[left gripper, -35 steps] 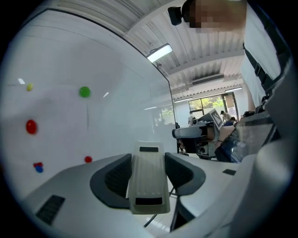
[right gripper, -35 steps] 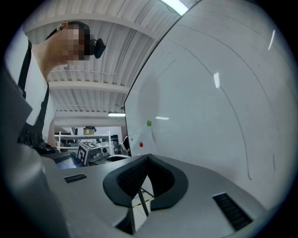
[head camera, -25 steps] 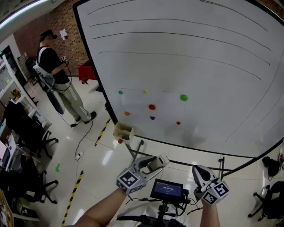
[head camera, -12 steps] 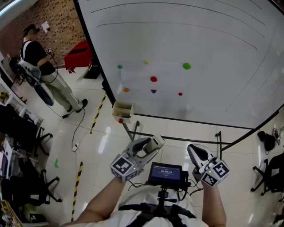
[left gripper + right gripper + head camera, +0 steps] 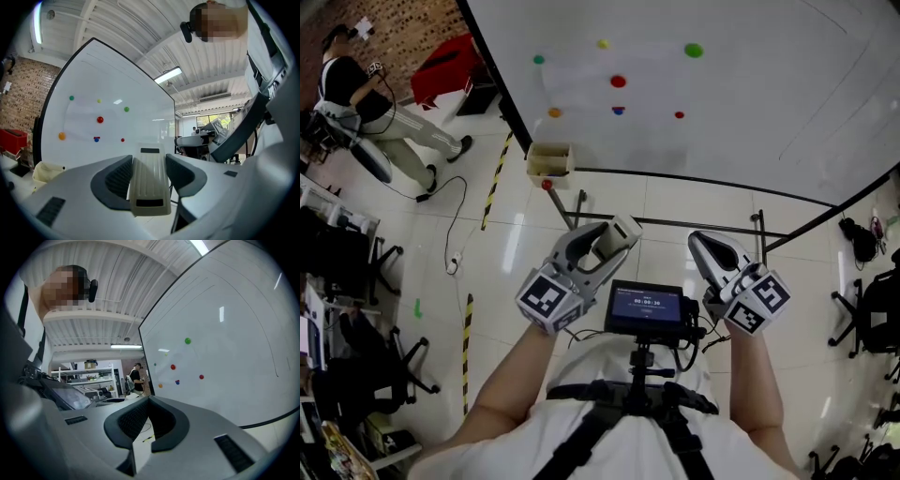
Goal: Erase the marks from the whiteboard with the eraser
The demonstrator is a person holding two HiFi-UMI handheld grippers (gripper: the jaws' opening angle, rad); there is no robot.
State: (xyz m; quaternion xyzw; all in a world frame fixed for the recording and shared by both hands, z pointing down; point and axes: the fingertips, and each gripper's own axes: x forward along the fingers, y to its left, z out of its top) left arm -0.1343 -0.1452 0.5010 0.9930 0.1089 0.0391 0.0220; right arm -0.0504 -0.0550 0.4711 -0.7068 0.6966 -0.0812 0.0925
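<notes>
A beige ribbed eraser [image 5: 149, 185] is clamped between the jaws of the left gripper [image 5: 150, 157], with its far end pointed toward the whiteboard [image 5: 93, 79]. No contact between the two is seen; the eraser is held well apart from the board. The right gripper [image 5: 149, 400] is clenched, its tips met, and nothing is carried between them.

In the head view the left gripper [image 5: 619, 230] and the right gripper [image 5: 703, 244] are held over the tiled floor [image 5: 525, 328], one on either side of a small screen [image 5: 647, 307] mounted at the person's chest. Coloured dots are seen on the lower left part of the whiteboard [image 5: 750, 103], among them a green dot [image 5: 693, 50], a red dot [image 5: 618, 82] and an orange dot [image 5: 554, 112]. A small beige box [image 5: 548, 157] is seen at the board's lower left corner. Another person [image 5: 356, 80] is seen standing at the far left.
</notes>
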